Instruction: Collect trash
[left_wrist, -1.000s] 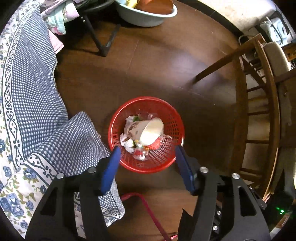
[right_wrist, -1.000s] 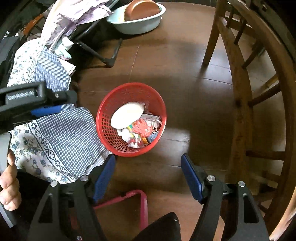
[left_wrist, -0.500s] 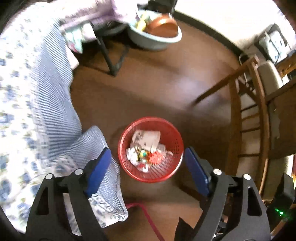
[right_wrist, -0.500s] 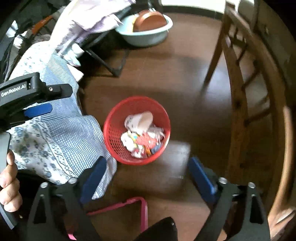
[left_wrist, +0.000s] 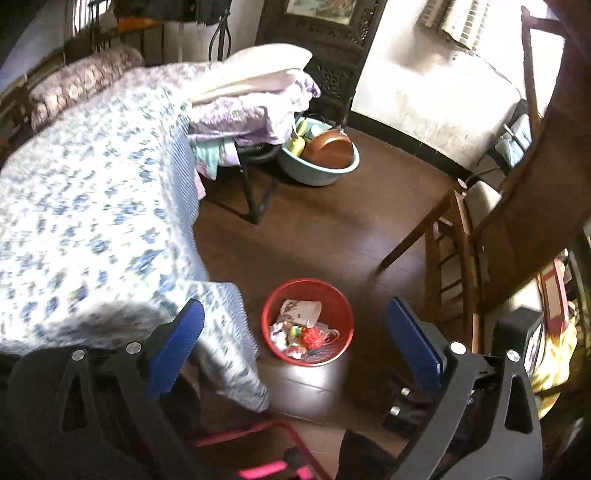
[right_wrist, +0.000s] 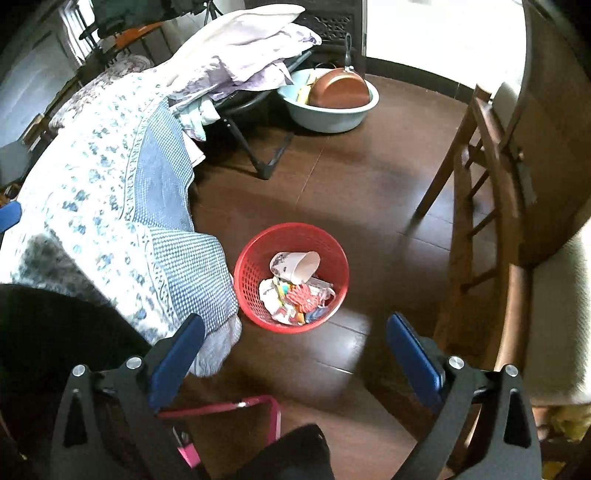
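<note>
Blue pads: both tools carry them on black frames.
Left tool: released, jaws wide apart, nothing between them, high above the floor.
Right tool: released too, jaws spread, holding nothing.
Basket: red mesh, on the dark wood floor, framed between the pads in both views.
Trash: a paper cup lies tipped on its side on top of crumpled wrappers inside the basket.
Bedspread: blue floral and check, its hanging corner just beside the basket's left side.
Chair: wooden, right of the basket, apart from it.
Basin: pale blue, at the far floor edge, holding a brown pan.
</note>
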